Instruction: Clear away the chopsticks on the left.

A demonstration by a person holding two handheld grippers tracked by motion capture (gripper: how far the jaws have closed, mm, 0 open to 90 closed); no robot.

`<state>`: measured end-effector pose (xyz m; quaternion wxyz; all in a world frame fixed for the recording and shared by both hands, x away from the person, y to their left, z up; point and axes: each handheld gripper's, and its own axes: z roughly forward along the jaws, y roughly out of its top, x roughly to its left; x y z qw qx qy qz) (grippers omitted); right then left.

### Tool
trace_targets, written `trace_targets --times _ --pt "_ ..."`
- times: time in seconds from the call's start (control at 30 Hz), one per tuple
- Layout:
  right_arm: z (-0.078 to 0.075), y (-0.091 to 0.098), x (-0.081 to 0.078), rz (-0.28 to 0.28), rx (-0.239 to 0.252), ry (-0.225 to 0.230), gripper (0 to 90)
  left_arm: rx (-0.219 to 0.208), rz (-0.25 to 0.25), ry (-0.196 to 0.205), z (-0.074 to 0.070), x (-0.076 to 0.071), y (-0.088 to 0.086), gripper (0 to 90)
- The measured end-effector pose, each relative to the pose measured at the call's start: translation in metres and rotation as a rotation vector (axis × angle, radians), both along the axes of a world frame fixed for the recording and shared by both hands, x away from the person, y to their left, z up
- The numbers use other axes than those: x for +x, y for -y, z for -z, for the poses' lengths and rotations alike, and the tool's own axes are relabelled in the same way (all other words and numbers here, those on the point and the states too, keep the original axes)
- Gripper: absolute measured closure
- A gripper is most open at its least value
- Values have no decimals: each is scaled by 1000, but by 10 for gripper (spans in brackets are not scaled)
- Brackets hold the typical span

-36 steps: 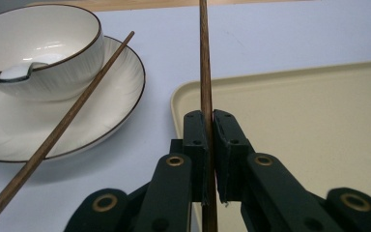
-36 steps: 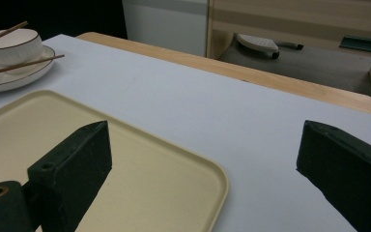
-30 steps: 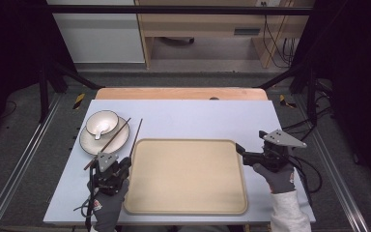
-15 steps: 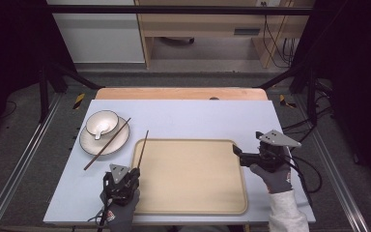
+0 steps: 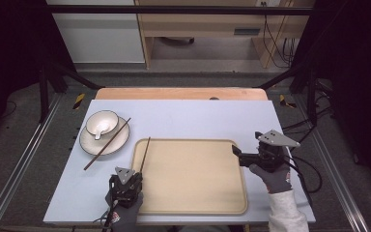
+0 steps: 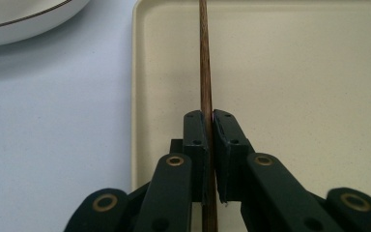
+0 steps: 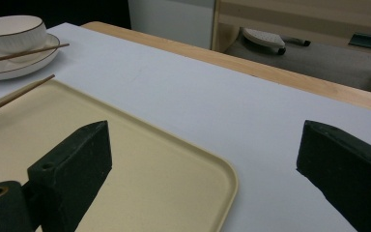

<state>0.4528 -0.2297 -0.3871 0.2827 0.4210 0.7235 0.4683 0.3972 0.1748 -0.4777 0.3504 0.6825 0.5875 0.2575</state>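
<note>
Step in hand: transfer of a chopstick [image 5: 144, 153] to the tray [image 5: 193, 205]. The left claw [image 5: 136, 175] is clamped on the near end of this chopstick; in the left gripper view the pads [image 6: 195, 140] press the wooden shaft from both sides, with the shaft running straight ahead over the tray's left margin. In the high view the chopstick lies along the tray's left rim, its far tip reaching just past the tray's far-left corner. Whether the shaft already rests on the tray surface or hangs just above it cannot be told.

The right claw [image 5: 235, 151] stands with its jaws well apart and nothing between them, at the tray's right rim near the worktop's right edge.

Next move, as judged: lower the chopstick until it lies flat inside the tray rim, then part the left jaws and lift clear without dragging the shaft. The shaft is thin and round, so it may roll on release; a level set-down counters this. The second chopstick [image 5: 107, 143] then remains to be fetched.

Containers:
- Tray: near the worktop's near edge, centred. No loose item inside; the held chopstick is over its left margin.
- Plate [image 5: 92, 145]: near the worktop's left edge. It carries a bowl [image 5: 102, 122], and the second chopstick lies slantwise across its rim, the low end out on the worktop [image 5: 198, 121].
- Bowl: holds what appears to be a white spoon; detail is too small to confirm.
</note>
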Motion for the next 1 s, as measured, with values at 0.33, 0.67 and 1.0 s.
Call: trace_targets --times 0.33,0.67,1.0 --pt "1 -1 1 -3 -8 -6 54 22 4 -37 2 1 2 840" --pt "-1 1 -1 2 -2 -2 53 10 30 -17 -10 3 -2 782" --pt "-3 4 -2 8 2 7 53 -20 112 62 -57 21 -27 639"
